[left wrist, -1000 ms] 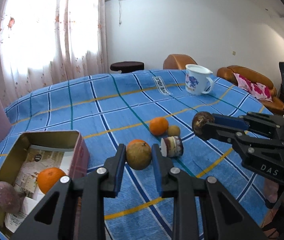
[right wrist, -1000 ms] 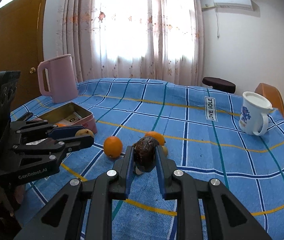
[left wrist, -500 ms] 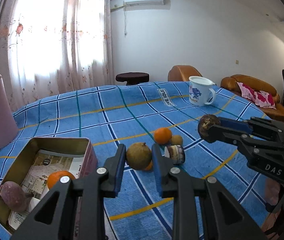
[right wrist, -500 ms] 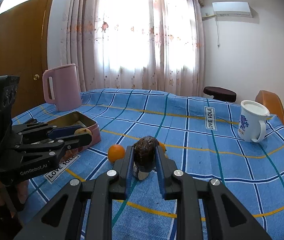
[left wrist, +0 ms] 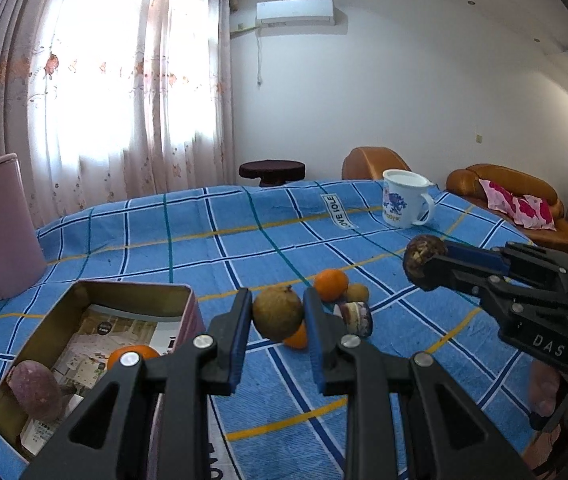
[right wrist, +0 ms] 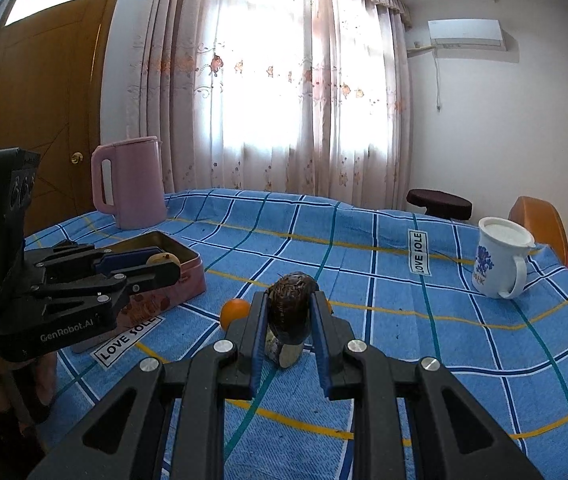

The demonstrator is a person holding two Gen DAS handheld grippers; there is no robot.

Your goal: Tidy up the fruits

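Observation:
My left gripper [left wrist: 278,312] is shut on a brownish-green round fruit [left wrist: 278,316] and holds it above the table, right of the open tin box [left wrist: 188,308]. The tin holds an orange [left wrist: 132,354] and a purple fruit [left wrist: 36,390]. My right gripper [right wrist: 289,312] is shut on a dark brown rough fruit [right wrist: 289,300], lifted above the cloth; it also shows in the left wrist view [left wrist: 423,256]. On the table lie an orange [left wrist: 331,283], a small tan fruit [left wrist: 357,292] and a second orange [left wrist: 297,338] partly hidden behind the held fruit.
A small round jar [left wrist: 355,318] lies on its side by the fruits. A pink kettle [right wrist: 130,182] stands behind the tin. A white mug [right wrist: 499,258] stands far right. The blue checked tablecloth [right wrist: 403,320] covers the table.
Both grippers have risen with their fruits. The left one has lifted the brownish-green fruit off the cloth, which uncovered an orange behind it. The views tilted upward.

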